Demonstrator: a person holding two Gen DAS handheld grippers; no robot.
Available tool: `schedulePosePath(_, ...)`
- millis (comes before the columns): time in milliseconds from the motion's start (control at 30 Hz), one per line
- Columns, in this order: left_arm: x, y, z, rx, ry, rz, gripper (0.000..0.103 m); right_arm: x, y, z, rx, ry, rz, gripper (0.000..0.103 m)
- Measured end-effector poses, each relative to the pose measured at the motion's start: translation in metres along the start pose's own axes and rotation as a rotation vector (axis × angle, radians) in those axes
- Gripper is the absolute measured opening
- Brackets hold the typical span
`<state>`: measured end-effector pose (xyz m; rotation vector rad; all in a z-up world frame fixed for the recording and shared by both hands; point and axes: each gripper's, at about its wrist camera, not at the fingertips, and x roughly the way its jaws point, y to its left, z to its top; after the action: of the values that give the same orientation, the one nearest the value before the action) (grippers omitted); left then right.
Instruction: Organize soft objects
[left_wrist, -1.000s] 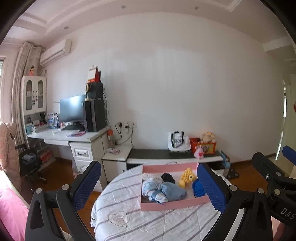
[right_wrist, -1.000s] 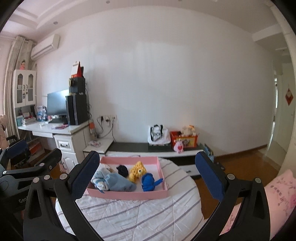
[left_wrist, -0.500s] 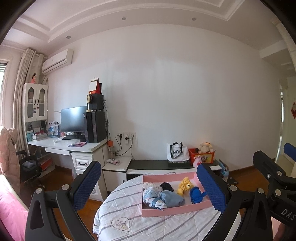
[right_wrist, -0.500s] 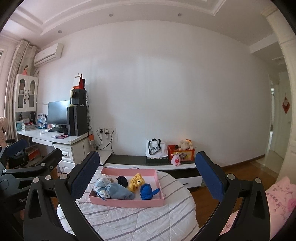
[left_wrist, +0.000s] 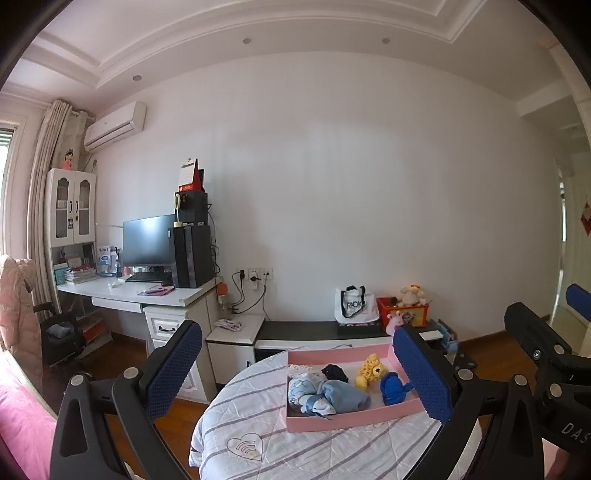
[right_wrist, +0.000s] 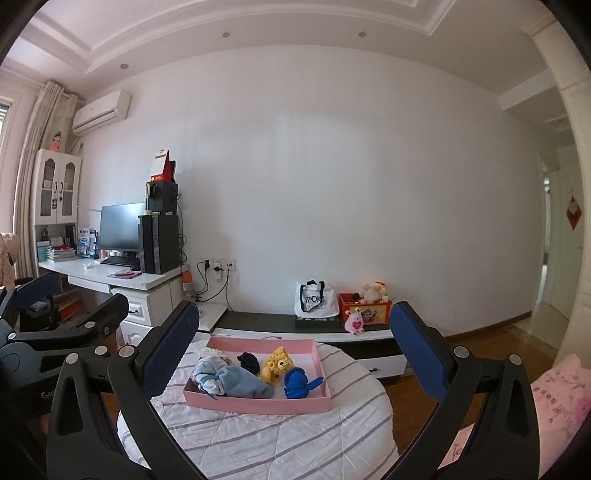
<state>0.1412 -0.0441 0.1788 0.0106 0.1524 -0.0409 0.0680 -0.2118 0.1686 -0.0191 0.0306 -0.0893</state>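
Left gripper (left_wrist: 297, 365): held above the near edge of the round worktop, jaws spread wide, nothing between them; blue pads (left_wrist: 173, 363) face inward.

Right gripper (right_wrist: 295, 347): held level beside the left one, jaws likewise spread wide and empty.

Round worktop (right_wrist: 258, 439): covered with a white quilted cloth with grey stripes; a heart motif (left_wrist: 245, 446) is stitched near the front edge.

Pink tray (right_wrist: 258, 404): shallow, rectangular, lying on the worktop cloth ahead of both grippers. Contents, left to right:
- pale blue cloth bundle (right_wrist: 231, 382), crumpled, at the left end, the largest item;
- small string of white beads (left_wrist: 300, 368), in the far left corner;
- dark navy soft piece (right_wrist: 248, 361), just behind the bundle;
- yellow knitted toy (right_wrist: 275, 363), in the middle toward the far wall of the tray;
- bright blue knitted toy (right_wrist: 297, 384), at the right end, near the front wall, just beside the yellow one.

Background, left to right: white desk (right_wrist: 110, 278) with a dark monitor (right_wrist: 120, 227) and a black computer tower (right_wrist: 159, 243); low dark-topped cabinet (right_wrist: 295, 323) along the wall, carrying a white tote bag (right_wrist: 316, 299) and a red box (right_wrist: 364, 314) with plush toys on top; pink bedding (right_wrist: 557, 391) at the right edge.
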Motion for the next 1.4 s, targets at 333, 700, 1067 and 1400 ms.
schedulePosePath(333, -0.0034, -0.0010, 0.0033, 0.000, 0.002, 0.000, 0.103, -0.0018, 0.0004, 0.0004, -0.003, -0.001, -0.004, 0.103)
schedulePosePath(700, -0.0052, -0.0010, 0.0007, -0.007, -0.010, 0.007, 0.103, -0.0021, 0.0002, -0.0010, -0.002, -0.008, -0.001, 0.103)
schedulePosePath(1067, -0.0033, -0.0013, -0.0037, -0.007, -0.010, 0.013, 0.103, -0.0019, 0.0004, -0.0009, -0.002, -0.007, -0.001, 0.103)
schedulePosePath(1400, -0.0047, 0.0000, -0.0049, -0.011, -0.009, 0.011, 0.103, -0.0023, 0.0006, -0.0025, -0.001, -0.008, 0.001, 0.103)
